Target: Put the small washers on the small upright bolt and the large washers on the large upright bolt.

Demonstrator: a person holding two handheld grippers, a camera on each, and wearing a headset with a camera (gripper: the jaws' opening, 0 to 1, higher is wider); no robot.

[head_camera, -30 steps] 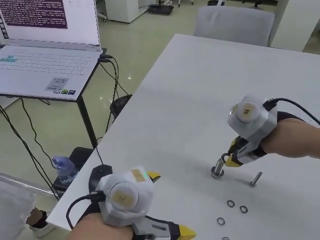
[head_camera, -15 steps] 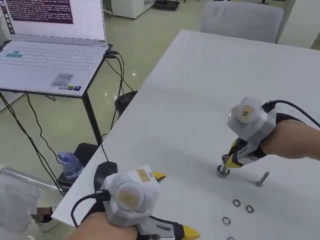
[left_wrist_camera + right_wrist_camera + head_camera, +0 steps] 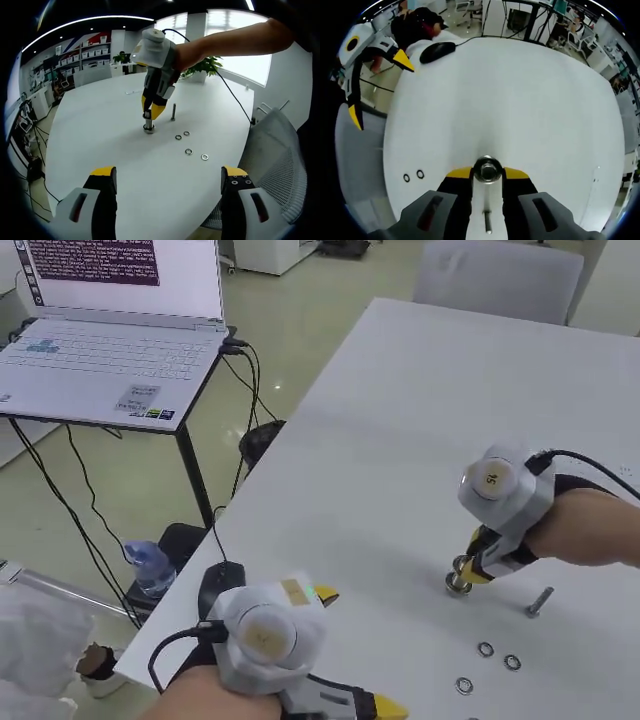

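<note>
Looking down in the head view, we find our right gripper (image 3: 470, 575) at the large upright bolt (image 3: 459, 582), lower right of frame, just as a second ago; only the camera has drifted. Loose washers (image 3: 485, 648) lie below it unmoved, with the small upright bolt (image 3: 538, 601) further right, so we judge no washer was picked up in that second. Our left gripper (image 3: 350, 650) waits at bottom centre.

In the left gripper view its jaws gape wide and empty, four washers centre frame on the white tabletop (image 3: 100, 130).

In the right gripper view the jaws hug the large upright bolt, narrowed to its width; whether they actually pinch it we cannot tell.
</note>
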